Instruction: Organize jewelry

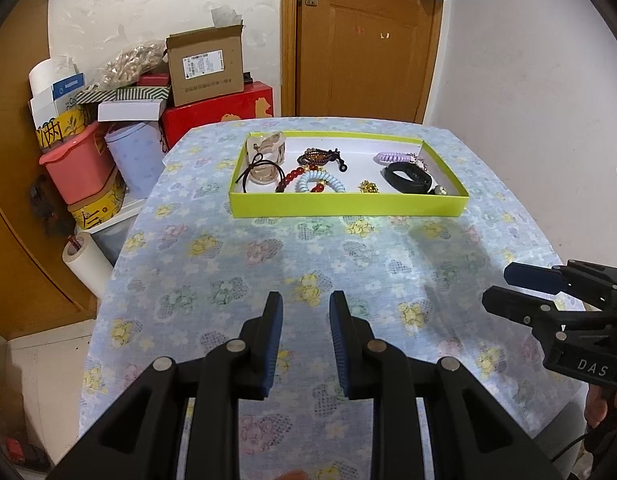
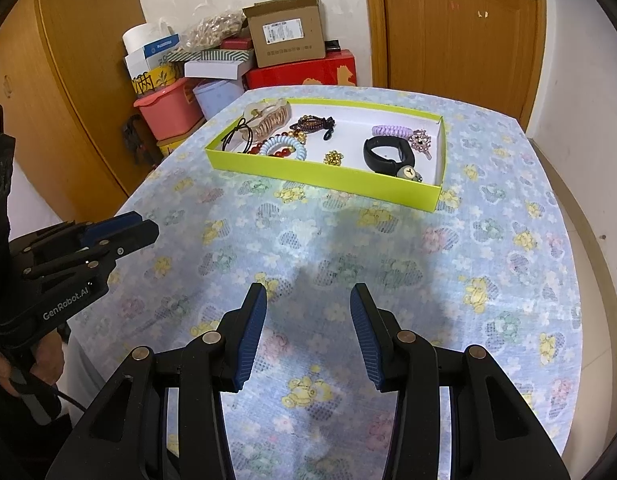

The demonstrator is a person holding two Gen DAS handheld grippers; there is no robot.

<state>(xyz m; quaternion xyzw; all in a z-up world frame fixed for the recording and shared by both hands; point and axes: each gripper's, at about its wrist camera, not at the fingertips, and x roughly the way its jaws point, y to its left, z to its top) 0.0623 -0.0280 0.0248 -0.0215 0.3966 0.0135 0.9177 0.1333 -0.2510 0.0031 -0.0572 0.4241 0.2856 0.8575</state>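
Observation:
A lime-green shallow box (image 1: 348,204) (image 2: 324,174) stands at the far side of the table and holds jewelry: a beige hair claw (image 1: 268,148) (image 2: 268,118), a light-blue coil band (image 1: 320,182) (image 2: 286,148), red beads (image 1: 294,176), a dark beaded piece (image 1: 318,157) (image 2: 310,123), a gold trinket (image 1: 368,187) (image 2: 334,157), a black wristband (image 1: 408,178) (image 2: 384,156) and a purple coil tie (image 1: 392,157) (image 2: 392,130). My left gripper (image 1: 306,300) (image 2: 144,222) is open and empty above the near cloth. My right gripper (image 2: 308,292) (image 1: 498,286) is open and empty, to its right.
The table wears a blue floral cloth (image 1: 268,256) (image 2: 488,264). Left of it stand stacked boxes: a cardboard box (image 1: 206,66), a red box (image 1: 218,114), a pink bin (image 1: 78,162), a tape roll (image 1: 84,262). A wooden door (image 1: 364,40) is behind.

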